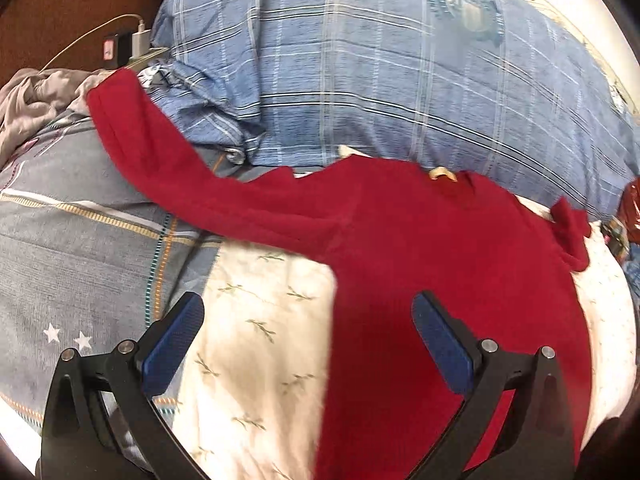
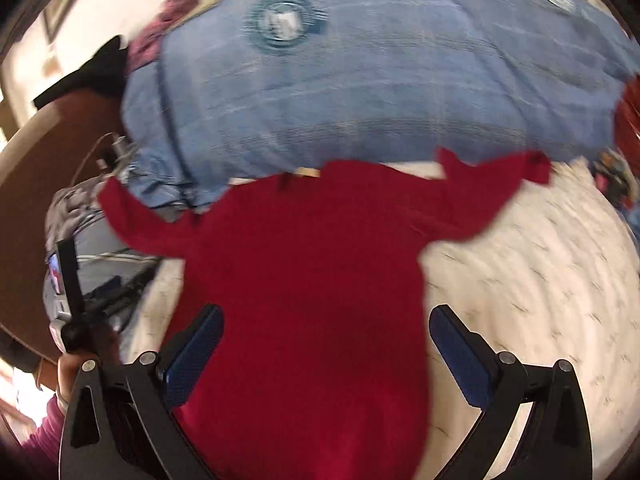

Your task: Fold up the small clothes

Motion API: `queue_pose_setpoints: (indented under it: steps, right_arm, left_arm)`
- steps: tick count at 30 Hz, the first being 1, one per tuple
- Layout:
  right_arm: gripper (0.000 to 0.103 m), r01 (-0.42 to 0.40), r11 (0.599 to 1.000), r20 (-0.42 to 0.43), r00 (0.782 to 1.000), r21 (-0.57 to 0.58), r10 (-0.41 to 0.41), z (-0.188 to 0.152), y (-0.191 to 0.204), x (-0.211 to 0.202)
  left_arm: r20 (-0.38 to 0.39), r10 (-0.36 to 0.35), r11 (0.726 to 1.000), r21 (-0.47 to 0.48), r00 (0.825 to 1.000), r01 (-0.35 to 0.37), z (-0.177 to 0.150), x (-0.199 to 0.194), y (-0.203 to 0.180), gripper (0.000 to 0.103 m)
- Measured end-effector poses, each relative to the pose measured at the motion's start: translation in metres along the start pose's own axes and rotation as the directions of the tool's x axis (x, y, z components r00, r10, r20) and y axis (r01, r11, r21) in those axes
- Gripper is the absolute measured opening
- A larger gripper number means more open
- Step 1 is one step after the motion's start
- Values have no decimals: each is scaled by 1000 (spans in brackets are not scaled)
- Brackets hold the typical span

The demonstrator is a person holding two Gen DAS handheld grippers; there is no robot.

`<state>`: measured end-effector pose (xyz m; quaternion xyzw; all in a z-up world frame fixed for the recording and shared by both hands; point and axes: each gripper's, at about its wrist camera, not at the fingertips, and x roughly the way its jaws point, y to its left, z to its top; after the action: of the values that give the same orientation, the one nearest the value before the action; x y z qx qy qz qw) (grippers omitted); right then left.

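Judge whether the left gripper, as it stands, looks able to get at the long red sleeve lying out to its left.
Probably yes. The left gripper is open, and the sleeve of the red sweater lies flat and uncovered on the bedding, nothing between them.

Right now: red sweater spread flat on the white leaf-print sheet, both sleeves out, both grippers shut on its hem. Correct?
Not quite. Both grippers are open, holding nothing: left gripper in the left wrist view, right gripper in the right wrist view. The red sweater does lie spread on the white sheet, sleeves out.

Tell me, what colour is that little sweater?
Red sweater, plain; clearest in the left wrist view.
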<state>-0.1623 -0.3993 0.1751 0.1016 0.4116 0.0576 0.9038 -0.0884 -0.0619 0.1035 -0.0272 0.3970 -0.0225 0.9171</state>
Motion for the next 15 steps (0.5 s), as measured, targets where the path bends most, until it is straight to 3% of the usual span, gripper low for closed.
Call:
queue_pose_setpoints:
  steps: [7,15]
  right_arm:
    - [103,61,997,42,997,-46,-59,10,47,50]
    - [103,120,992,70,991,-36,-117,15,56,98]
  left_arm:
    - [4,-8,1000,21,1000,8,7,0,-16,103]
    - [27,21,1000,-6,999,-21,15,30,-14,103]
